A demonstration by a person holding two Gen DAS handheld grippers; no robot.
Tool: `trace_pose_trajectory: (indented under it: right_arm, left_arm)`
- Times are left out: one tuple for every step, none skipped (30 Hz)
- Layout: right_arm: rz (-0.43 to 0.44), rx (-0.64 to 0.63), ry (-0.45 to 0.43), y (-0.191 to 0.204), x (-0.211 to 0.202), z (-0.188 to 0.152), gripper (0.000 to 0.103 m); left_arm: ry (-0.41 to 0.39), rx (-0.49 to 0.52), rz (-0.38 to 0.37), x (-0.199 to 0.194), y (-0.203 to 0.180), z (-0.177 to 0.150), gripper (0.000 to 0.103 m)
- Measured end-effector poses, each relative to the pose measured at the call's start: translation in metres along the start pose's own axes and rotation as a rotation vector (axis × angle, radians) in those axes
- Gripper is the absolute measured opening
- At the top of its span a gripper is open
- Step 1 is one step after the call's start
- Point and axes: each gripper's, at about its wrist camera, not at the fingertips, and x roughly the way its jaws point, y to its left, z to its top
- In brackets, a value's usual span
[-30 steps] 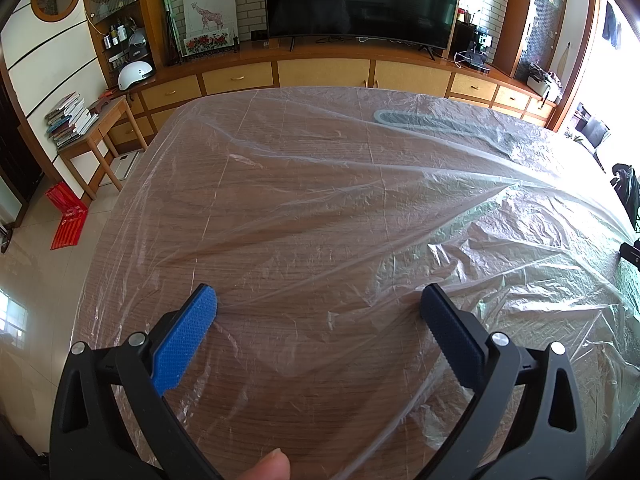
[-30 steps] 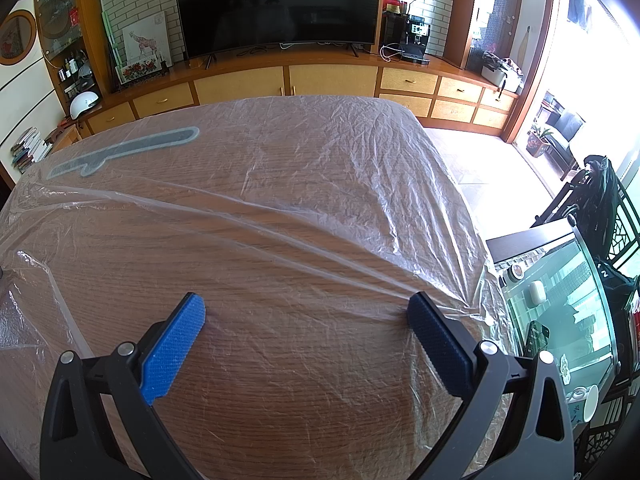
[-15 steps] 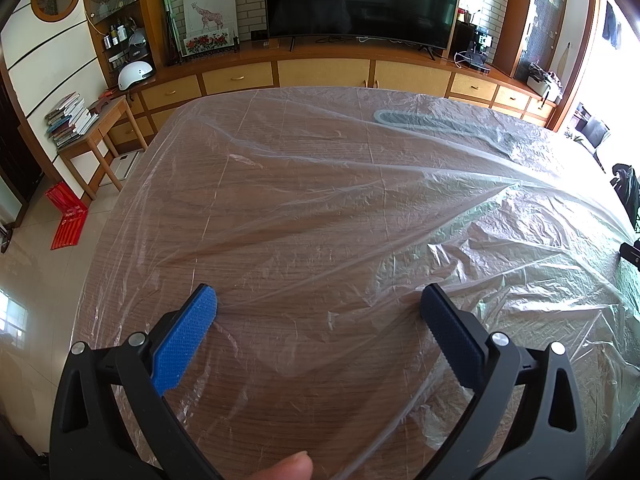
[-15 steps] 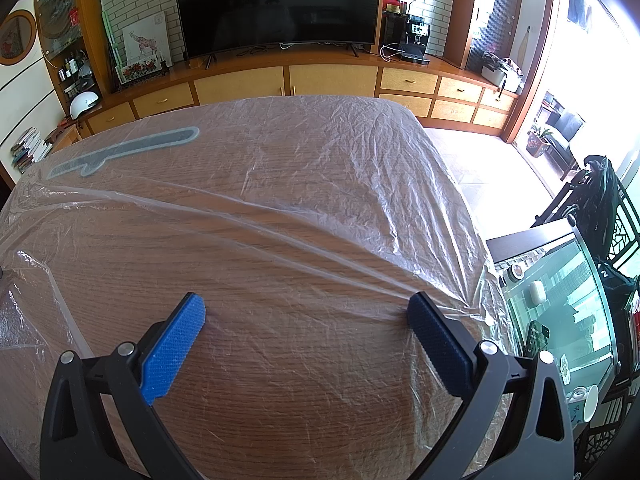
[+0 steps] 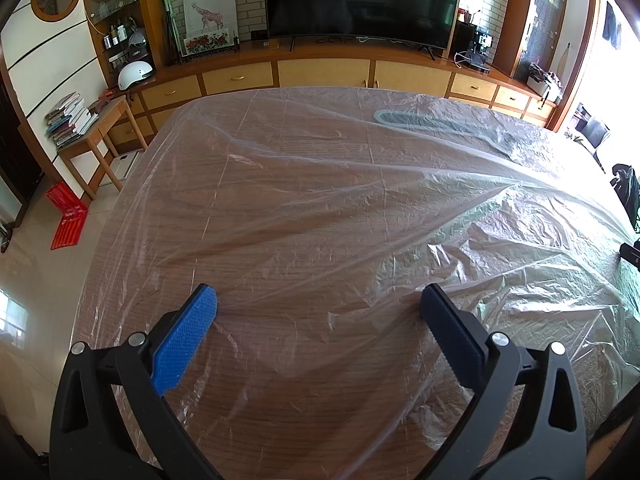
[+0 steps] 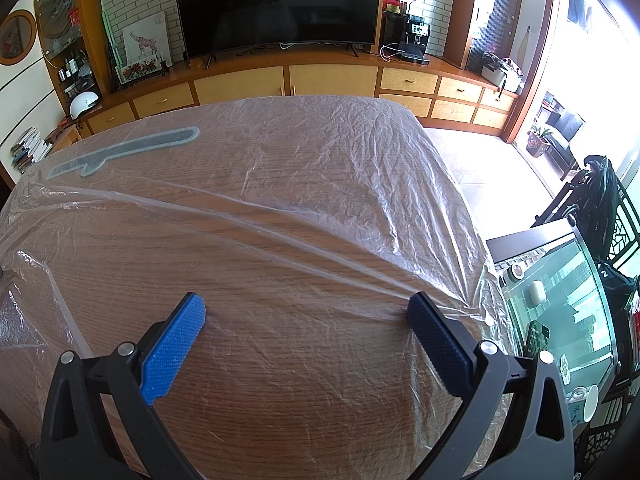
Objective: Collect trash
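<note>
A thin clear plastic sheet (image 5: 320,208) covers the wooden table (image 5: 304,392); it also shows in the right wrist view (image 6: 320,200), wrinkled, with ridged folds running across it. My left gripper (image 5: 319,300) is open, its blue-padded fingers spread wide just above the sheet near the table's near edge. My right gripper (image 6: 306,308) is open too, low over the sheet near the table's right side; its right fingertip (image 6: 416,304) touches a stretched fold. Neither gripper holds anything.
A flat grey-blue shape (image 5: 432,124) lies under the sheet at the far side, also in the right wrist view (image 6: 120,150). A glass-topped cabinet (image 6: 560,300) stands right of the table. A TV (image 5: 360,0) on a wooden sideboard (image 5: 320,72) lies beyond. A small desk (image 5: 100,120) stands left.
A fingertip seen at the bottom edge of the left wrist view has gone out of sight. Both grippers and the sheet have stayed still.
</note>
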Motion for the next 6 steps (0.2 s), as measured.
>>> trace_pose_trajectory:
  right_arm:
    - [0.000,0.000,0.000,0.0002,0.0000,0.0001,0.099]
    - [0.000,0.000,0.000,0.0000,0.0000,0.0000,0.099]
    - [0.000,0.000,0.000,0.0000,0.0000,-0.0001,0.099]
    - [0.000,0.000,0.000,0.0002,0.0000,0.0000,0.099]
    - [0.000,0.000,0.000,0.0000,0.0000,0.0000,0.099]
    - [0.000,0.000,0.000,0.0001,0.0000,-0.0001,0.099]
  left_arm:
    - [0.000,0.000,0.000,0.0000,0.0000,0.0000,0.102]
    - [0.000,0.000,0.000,0.0001,-0.0001,0.0000,0.102]
    - [0.000,0.000,0.000,0.0000,0.0000,-0.0001,0.102]
    - [0.000,0.000,0.000,0.0000,0.0000,0.0001,0.102]
    - [0.000,0.000,0.000,0.0002,-0.0002,0.0003,0.102]
    - [0.000,0.000,0.000,0.0000,0.0000,-0.0001,0.102]
